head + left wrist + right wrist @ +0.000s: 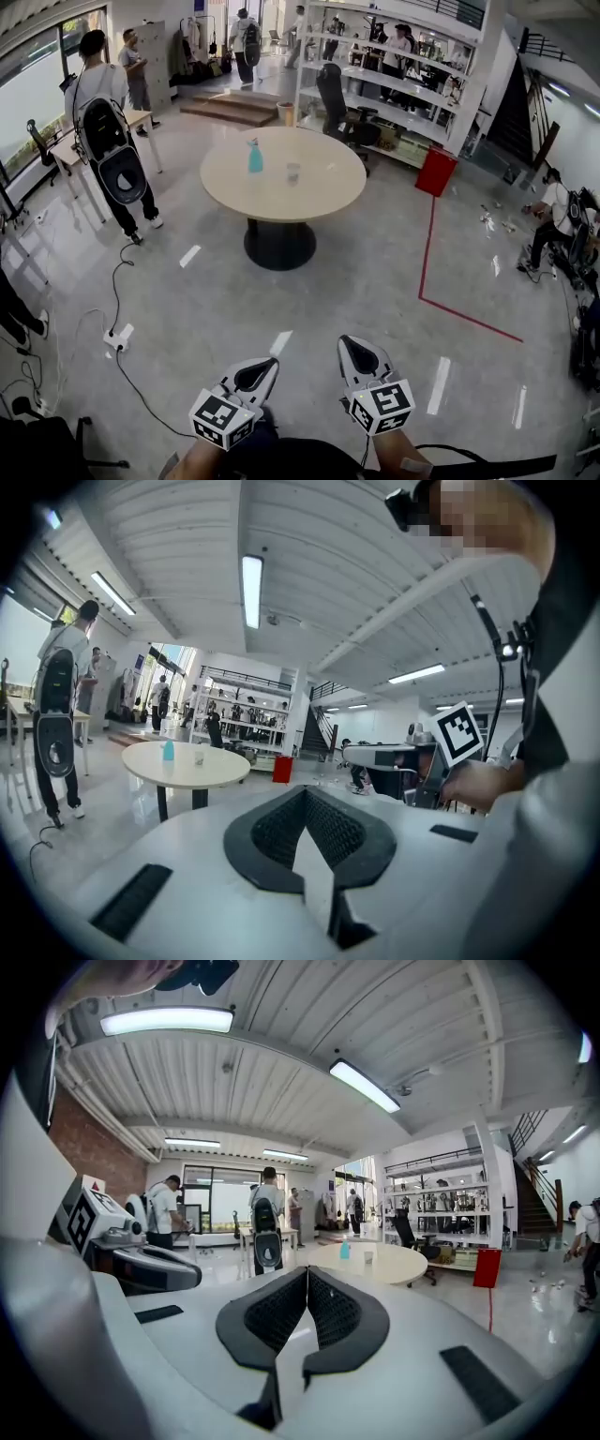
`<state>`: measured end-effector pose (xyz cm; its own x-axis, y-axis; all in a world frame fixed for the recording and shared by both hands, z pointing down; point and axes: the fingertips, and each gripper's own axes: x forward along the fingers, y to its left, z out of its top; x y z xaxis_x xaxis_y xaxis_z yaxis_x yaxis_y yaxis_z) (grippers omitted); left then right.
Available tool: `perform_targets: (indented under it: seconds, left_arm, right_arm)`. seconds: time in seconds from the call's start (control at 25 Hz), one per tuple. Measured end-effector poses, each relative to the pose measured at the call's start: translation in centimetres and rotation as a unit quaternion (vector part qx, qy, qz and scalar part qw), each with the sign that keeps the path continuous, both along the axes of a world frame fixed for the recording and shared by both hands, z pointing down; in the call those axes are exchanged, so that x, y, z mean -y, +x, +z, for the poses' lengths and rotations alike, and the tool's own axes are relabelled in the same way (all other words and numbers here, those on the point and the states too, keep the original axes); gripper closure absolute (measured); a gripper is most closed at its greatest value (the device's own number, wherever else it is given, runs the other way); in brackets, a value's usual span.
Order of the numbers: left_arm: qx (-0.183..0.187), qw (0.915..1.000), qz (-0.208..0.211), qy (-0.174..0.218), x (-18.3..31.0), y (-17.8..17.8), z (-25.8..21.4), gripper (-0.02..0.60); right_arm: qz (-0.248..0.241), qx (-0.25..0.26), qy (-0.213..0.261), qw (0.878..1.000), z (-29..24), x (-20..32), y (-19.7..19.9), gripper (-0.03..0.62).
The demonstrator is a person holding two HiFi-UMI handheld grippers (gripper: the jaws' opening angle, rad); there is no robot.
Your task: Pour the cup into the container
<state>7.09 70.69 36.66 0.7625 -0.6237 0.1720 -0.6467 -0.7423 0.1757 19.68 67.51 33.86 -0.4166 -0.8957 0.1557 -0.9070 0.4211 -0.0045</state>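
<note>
Cup, small and clear, stands upright near the middle of the round table, close to the teal container on its left, the two not touching. Both sit well away across the grey floor from the grippers, which are held low at the near edge of the head view. The left gripper has its jaws pressed together with nothing between them, and the right gripper beside it is likewise closed and empty. A person with a backpack stands left of the table, and a red bin stands beyond it on the right.
</note>
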Motion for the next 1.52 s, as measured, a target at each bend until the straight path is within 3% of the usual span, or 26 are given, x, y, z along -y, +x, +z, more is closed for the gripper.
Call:
perform_targets:
  seconds: [0.16, 0.36, 0.76, 0.96, 1.12, 1.32, 1.52]
  left_arm:
    - [-0.003, 0.9999, 0.009, 0.007, 7.7, -2.5, -0.9, 0.591]
    - [0.003, 1.0, 0.003, -0.004, 17.9, -5.0, -0.4, 0.591]
    - [0.003, 0.9992, -0.04, -0.007, 37.0, -2.4, -0.7, 0.591]
    - [0.008, 0.998, -0.061, 0.011, 44.5, -1.6, -2.0, 0.591]
    - [0.013, 0.9967, -0.08, 0.008, 50.1, -1.5, -1.8, 0.591]
    - [0.023, 0.9976, -0.063, 0.017, 59.2, -3.0, -0.5, 0.591]
    - [0.023, 0.999, -0.026, 0.03, 68.7, -8.3, -0.6, 0.591]
  right_arm:
    - [0.0, 0.0, 0.016, 1.0, -1.4, 7.1, -2.2, 0.589]
    - [0.004, 0.009, 0.0, 1.0, -1.1, 16.9, -3.9, 0.588]
    - [-0.02, 0.015, 0.005, 1.0, -1.0, 36.3, -0.6, 0.588]
    - [-0.06, 0.01, 0.027, 0.998, -2.2, 44.0, -0.4, 0.588]
    - [-0.063, 0.018, 0.029, 0.997, -2.0, 50.2, 0.3, 0.588]
    - [-0.046, 0.015, 0.03, 0.998, -0.6, 59.5, -1.0, 0.588]
    - [-0.002, 0.037, 0.033, 0.999, -0.4, 68.3, -5.3, 0.586]
